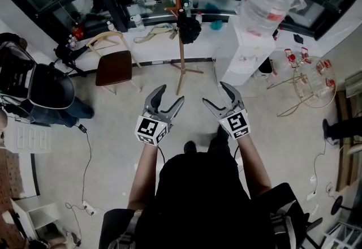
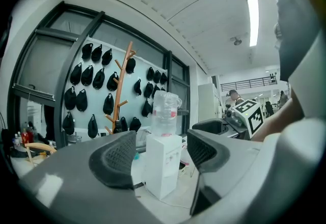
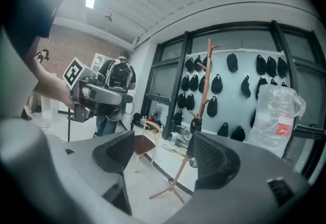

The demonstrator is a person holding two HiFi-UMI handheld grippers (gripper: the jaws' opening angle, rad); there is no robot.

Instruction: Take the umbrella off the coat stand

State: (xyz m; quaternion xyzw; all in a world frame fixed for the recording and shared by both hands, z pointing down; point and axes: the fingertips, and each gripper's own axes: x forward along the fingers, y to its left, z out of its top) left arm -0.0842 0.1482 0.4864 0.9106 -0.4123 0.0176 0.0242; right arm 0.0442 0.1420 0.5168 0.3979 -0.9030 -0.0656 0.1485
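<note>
A wooden coat stand (image 1: 180, 44) stands on the floor ahead of me, by the low white ledge. A black folded umbrella (image 1: 188, 29) hangs on it at mid height. Both grippers are held out in front of me, well short of the stand. The left gripper (image 1: 171, 95) is open with nothing between its jaws, and so is the right gripper (image 1: 216, 95). In the left gripper view the open left gripper (image 2: 160, 154) faces the stand (image 2: 121, 85) and the umbrella (image 2: 117, 126). In the right gripper view the open right gripper (image 3: 158, 154) frames the stand (image 3: 204, 85) and the umbrella (image 3: 195, 125).
A white water dispenser (image 1: 242, 55) with a big clear bottle stands right of the stand. A wooden chair (image 1: 113, 65) is to its left. A person with a black backpack (image 1: 39, 89) stands at far left. A wire rack (image 1: 314, 81) is at right. Cables (image 1: 86, 157) lie on the floor.
</note>
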